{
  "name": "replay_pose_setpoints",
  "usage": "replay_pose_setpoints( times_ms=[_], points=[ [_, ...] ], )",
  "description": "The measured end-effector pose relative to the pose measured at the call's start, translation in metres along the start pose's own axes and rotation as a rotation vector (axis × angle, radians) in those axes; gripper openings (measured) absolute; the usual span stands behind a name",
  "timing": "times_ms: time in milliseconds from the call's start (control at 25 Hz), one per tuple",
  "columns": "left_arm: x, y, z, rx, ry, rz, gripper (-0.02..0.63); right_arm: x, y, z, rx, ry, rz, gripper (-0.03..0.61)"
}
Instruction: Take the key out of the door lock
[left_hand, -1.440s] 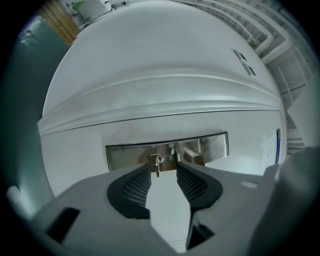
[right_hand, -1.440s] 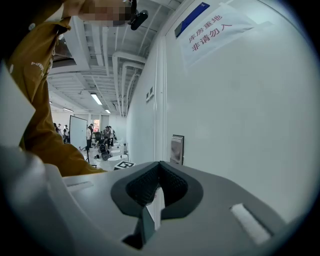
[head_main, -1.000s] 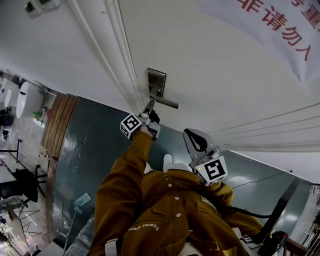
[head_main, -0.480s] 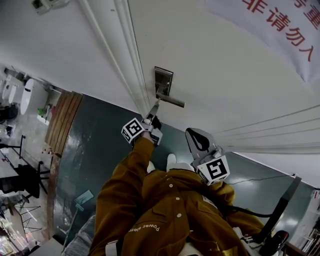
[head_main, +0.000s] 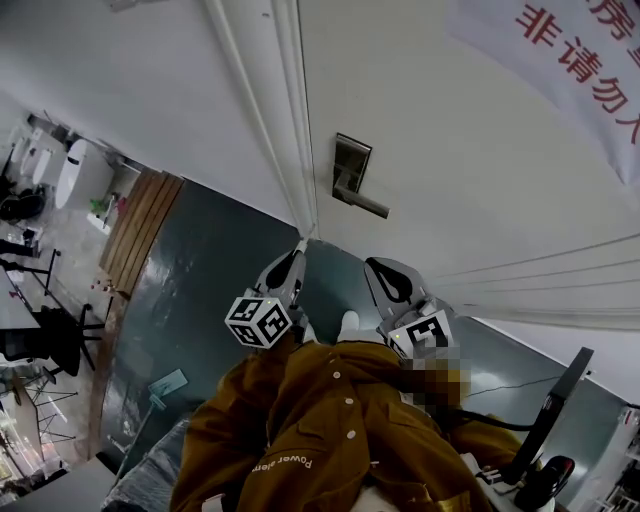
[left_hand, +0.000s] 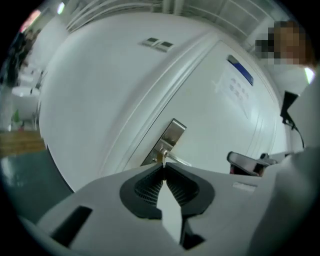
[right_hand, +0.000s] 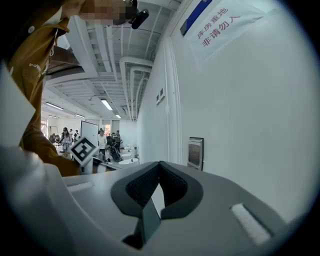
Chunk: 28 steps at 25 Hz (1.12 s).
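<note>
The silver lock plate (head_main: 351, 168) with its lever handle (head_main: 366, 204) sits on the white door (head_main: 470, 150). My left gripper (head_main: 299, 245) hangs below the lock, well clear of it. In the left gripper view its jaws (left_hand: 164, 165) are pressed together on a small pale key (left_hand: 163, 158), whose tip pokes out in front of the lock plate (left_hand: 169, 139). My right gripper (head_main: 379, 268) is held lower right of the handle, shut with nothing in it (right_hand: 159, 164). It sees the lock plate (right_hand: 195, 152) side-on.
A white sign with red characters (head_main: 585, 60) hangs on the door's upper right. The door frame moulding (head_main: 285, 120) runs left of the lock. Dark green floor (head_main: 190, 290) lies below, with chairs and desks (head_main: 45, 340) far left. People stand in the distant room (right_hand: 102, 140).
My left gripper has drawn back from the lock, down and away from the door, still shut. The head view has shifted, so the lock sits further right. The right gripper has barely moved.
</note>
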<state>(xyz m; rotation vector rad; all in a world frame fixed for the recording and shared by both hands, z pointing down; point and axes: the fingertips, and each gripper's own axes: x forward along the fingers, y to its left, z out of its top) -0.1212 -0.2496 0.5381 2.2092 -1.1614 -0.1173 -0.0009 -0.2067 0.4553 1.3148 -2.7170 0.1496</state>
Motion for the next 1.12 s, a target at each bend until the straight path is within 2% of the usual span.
replay_pose_setpoints(
  times_ms=[120, 240, 520, 1120],
  points=[
    [-0.035, -0.02, 0.018, 0.233, -0.034, 0.085, 0.021, 0.004, 0.004, 0.002, -0.011, -0.002, 0.009, 0.005],
    [-0.062, -0.044, 0.035, 0.326, -0.09, 0.113, 0.021, 0.009, 0.009, 0.006, -0.018, -0.015, 0.017, 0.005],
    [-0.077, -0.073, 0.05, 0.401, -0.124, 0.12, 0.021, 0.016, 0.018, 0.012, -0.018, -0.025, 0.041, 0.005],
    [-0.073, -0.071, 0.047, 0.389, -0.115, 0.105, 0.021, 0.018, 0.011, 0.016, -0.023, -0.014, 0.014, 0.005]
  ],
)
